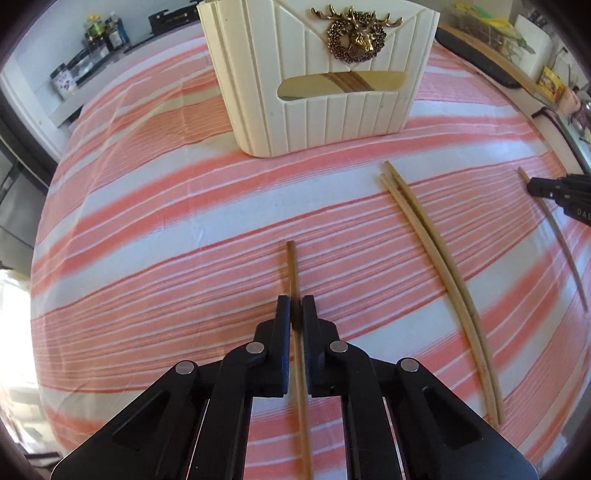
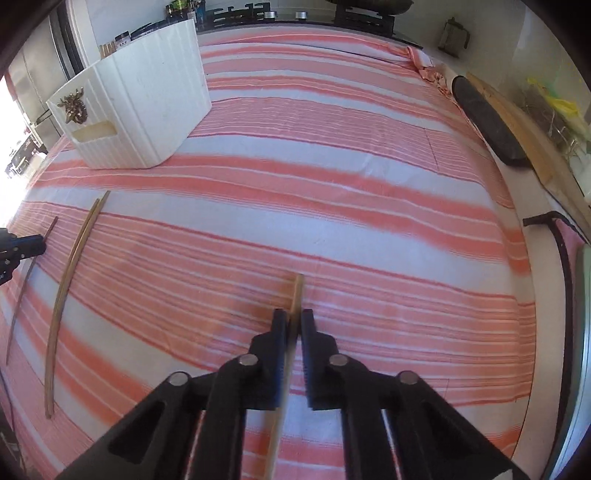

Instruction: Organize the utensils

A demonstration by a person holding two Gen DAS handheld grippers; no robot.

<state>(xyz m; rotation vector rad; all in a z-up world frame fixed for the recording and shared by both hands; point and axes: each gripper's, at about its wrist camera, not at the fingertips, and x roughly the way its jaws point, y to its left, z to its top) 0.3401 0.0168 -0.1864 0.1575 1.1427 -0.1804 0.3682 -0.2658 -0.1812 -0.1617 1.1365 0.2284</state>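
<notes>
From my left wrist camera, I see my left gripper (image 1: 296, 314) squeezed tight on one chopstick (image 1: 291, 266). The stick runs between the two black fingers (image 1: 283, 317) and its far end pokes out past them over the striped cloth (image 1: 147, 258). The cloth is pink, orange and white. Two more chopsticks, the pair (image 1: 436, 266), lie side by side on the cloth to the right, touching each other. Far on the right edge I see the tip of my right gripper (image 1: 535, 188) pinching another stick (image 1: 561, 240). At the top stands the cream holder (image 1: 317, 125), a ribbed box with a gold deer badge (image 1: 356, 35) on its front and a long slot below the badge. More sticks show through that slot. The holder stands upright, well away from all the loose sticks. From my right wrist camera, I see my right gripper (image 2: 293, 321) clamped on its own chopstick (image 2: 297, 291). The stick looks a bit blurry near the fingers. Its far end sticks out just past the fingertips (image 2: 308, 321) over the cloth. On the left the pair (image 2: 62, 291) lies on the cloth, and past it at the left edge my left gripper (image 2: 38, 242) grips its thin stick (image 2: 22, 295). The holder (image 2: 147, 107) stands at the top left, and stick ends peek over its rim.
</notes>
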